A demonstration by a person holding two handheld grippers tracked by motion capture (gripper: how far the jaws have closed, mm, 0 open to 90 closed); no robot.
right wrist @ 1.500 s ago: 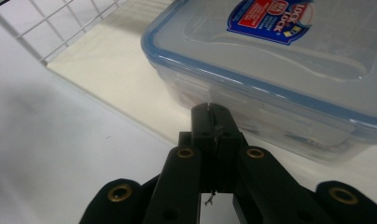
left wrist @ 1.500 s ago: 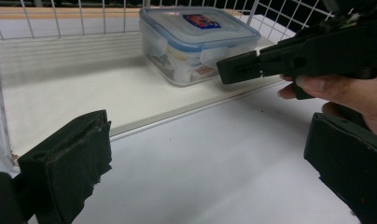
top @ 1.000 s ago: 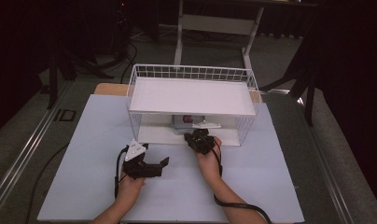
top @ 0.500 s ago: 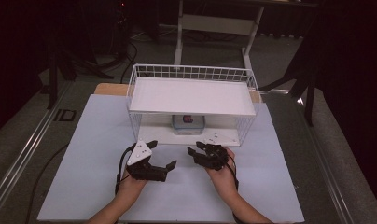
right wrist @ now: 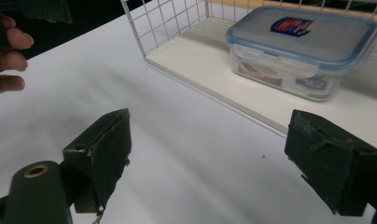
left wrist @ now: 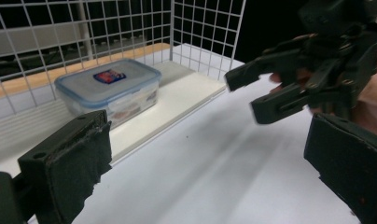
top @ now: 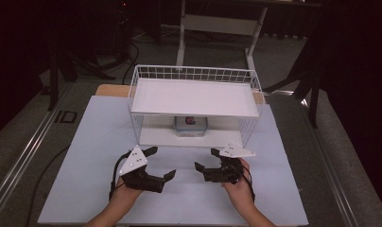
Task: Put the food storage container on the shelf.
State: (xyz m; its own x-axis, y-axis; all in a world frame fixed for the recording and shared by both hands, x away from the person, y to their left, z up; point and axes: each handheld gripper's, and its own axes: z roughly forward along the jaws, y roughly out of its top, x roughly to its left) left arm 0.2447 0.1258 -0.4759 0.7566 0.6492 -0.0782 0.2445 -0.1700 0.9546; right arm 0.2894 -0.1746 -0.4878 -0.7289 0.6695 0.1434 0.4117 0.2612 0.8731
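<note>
Clear plastic, blue-rimmed: a snap-lid food container (top: 191, 126) sits on the lower shelf of the white wire rack (top: 195, 73), well ahead of both sets of fingers and touched by neither. Seen from the left gripper view the container (left wrist: 109, 88) lies beyond the left-hand finger (left wrist: 67, 165); from the right gripper view it (right wrist: 302, 44) lies just past the right-hand finger (right wrist: 333, 161).

Left gripper (top: 157, 164): fingers spread wide, holding nothing, over the white surface (top: 94, 142). Right gripper (top: 205, 162): fingers likewise spread, empty, tips aimed toward the left gripper.

Judgement: container looks placed, both grippers stand clear in front of the rack. If it is to be fetched, the next move calls for a low, level reach under the upper shelf, fingers straddling the container's sides.
</note>
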